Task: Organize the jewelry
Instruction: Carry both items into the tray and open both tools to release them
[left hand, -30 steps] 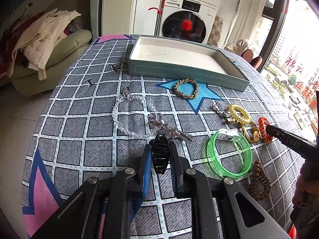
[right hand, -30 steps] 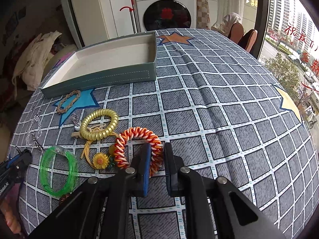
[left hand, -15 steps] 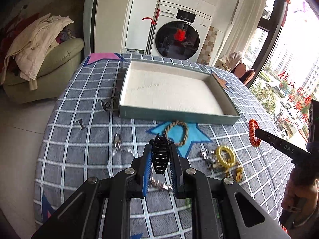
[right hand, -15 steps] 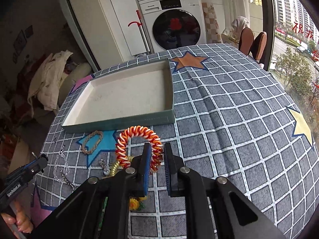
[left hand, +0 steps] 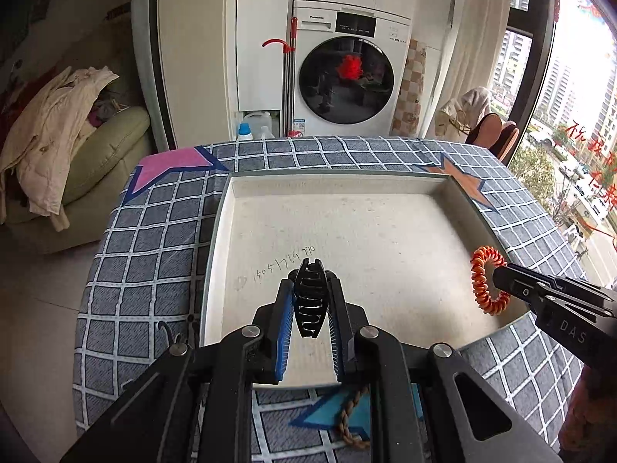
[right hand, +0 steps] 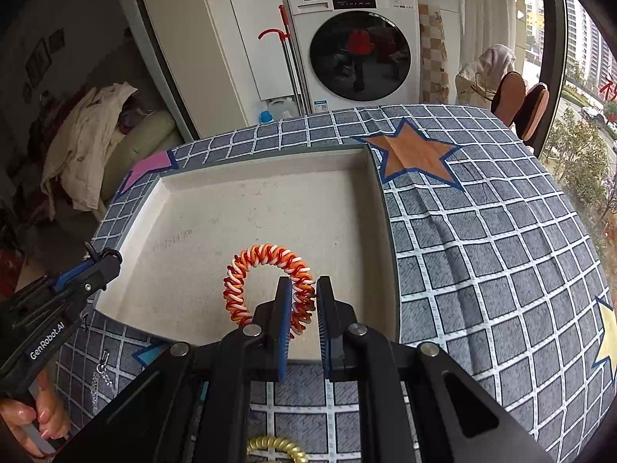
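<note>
**Both claws loaded above the tray**

The left claw [left hand: 310, 301] is clamped on a black hair clip [left hand: 309, 297], held over the tray [left hand: 216, 239] near its front edge. The right claw [right hand: 302, 301] pinches an orange-white coil band [right hand: 266, 281] above the tray's right front part. A braided bracelet [left hand: 349, 416] lies on the table [left hand: 154, 231] before the tray.

Both wrist views look down, close over shared tray [left hand: 216, 254], toward washer [right hand: 358, 50]
</note>
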A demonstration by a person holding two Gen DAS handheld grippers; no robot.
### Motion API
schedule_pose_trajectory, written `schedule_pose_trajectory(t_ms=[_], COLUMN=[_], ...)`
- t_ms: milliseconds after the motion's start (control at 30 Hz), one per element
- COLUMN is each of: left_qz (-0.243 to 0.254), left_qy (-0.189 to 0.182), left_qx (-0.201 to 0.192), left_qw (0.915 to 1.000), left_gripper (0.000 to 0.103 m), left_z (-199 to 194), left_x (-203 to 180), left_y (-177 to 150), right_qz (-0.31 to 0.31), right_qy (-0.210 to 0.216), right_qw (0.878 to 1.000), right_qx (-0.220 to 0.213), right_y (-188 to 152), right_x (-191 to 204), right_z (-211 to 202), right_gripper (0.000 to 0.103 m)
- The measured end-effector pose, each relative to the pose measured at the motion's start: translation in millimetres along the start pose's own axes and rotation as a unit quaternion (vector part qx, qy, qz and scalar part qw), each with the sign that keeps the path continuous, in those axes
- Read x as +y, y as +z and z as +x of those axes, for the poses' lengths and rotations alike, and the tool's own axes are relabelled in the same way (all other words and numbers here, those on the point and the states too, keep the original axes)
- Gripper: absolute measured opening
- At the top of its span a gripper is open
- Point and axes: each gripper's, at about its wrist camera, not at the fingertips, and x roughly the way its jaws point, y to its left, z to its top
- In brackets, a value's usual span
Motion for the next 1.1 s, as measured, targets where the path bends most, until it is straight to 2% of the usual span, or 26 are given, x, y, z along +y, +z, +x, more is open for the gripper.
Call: schedule_pose_trajectory(t_ms=[200, 467, 633, 700, 767, 833, 867, 900, 933, 1000, 1100], left_qz=[0.011, 0.019, 0.031, 0.033, 0.030, 0.026, 0.024, 0.022, 0.019, 0.013, 0.020], left_qy=[0.020, 0.049, 0.066, 0.067, 0.063, 0.061, 0.059, 0.059, 0.061, 0.065, 0.060], left_qx=[0.027, 0.047, 0.036, 0.038, 0.033, 0.026, 0.024, 0.023, 0.019, -0.004, -0.004], left_qw=[0.9994, 0.9975, 0.9967, 0.9965, 0.9970, 0.9975, 0.9977, 0.9978, 0.9978, 0.9978, 0.9980], left_gripper=[0.037, 0.038, 0.038, 0.038, 0.038, 0.038, 0.049, 0.066, 0.103, 0.103, 0.103], left_z=[37.4, 60.1, 58.4, 57.1, 53.1, 47.9, 45.9, 43.7, 40.6, 30.0, 21.3], left_x=[-0.6, 0.4, -3.2, -4.3, -4.0, -2.8, -2.5, -2.1, -1.4, -0.8, -2.7], left_y=[1.0, -3.8, -5.2, -5.3, -4.7, -3.4, -2.3, -1.7, -1.2, -1.1, 0.4], right_qz=[0.003, -0.005, -0.030, -0.028, -0.024, -0.022, -0.021, -0.019, -0.016, -0.009, -0.003], right_qy=[-0.015, -0.039, -0.051, -0.040, -0.032, -0.028, -0.026, -0.024, -0.022, -0.017, -0.010], right_qw=[1.000, 0.998, 0.998, 0.998, 0.999, 0.999, 0.999, 1.000, 1.000, 1.000, 1.000], right_qx=[0.017, 0.043, 0.038, 0.039, 0.033, 0.017, 0.011, 0.006, 0.002, -0.006, -0.015], right_y=[10.9, 10.1, 7.5, 7.3, 6.9, 6.4, 6.1, 6.4, 6.3, 5.8, 4.3], right_x=[-1.2, -6.8, -1.4, -1.2, -1.2, -0.8, 0.0, 0.1, -0.5, -1.1, -0.6], right_z=[31.6, 60.4, 62.7, 61.4, 56.4, 47.0, 41.9, 37.6, 33.3, 24.7, 12.8], right_gripper=[0.014, 0.014, 0.016, 0.024, 0.044, 0.050, 0.051, 0.051, 0.051, 0.051, 0.053])
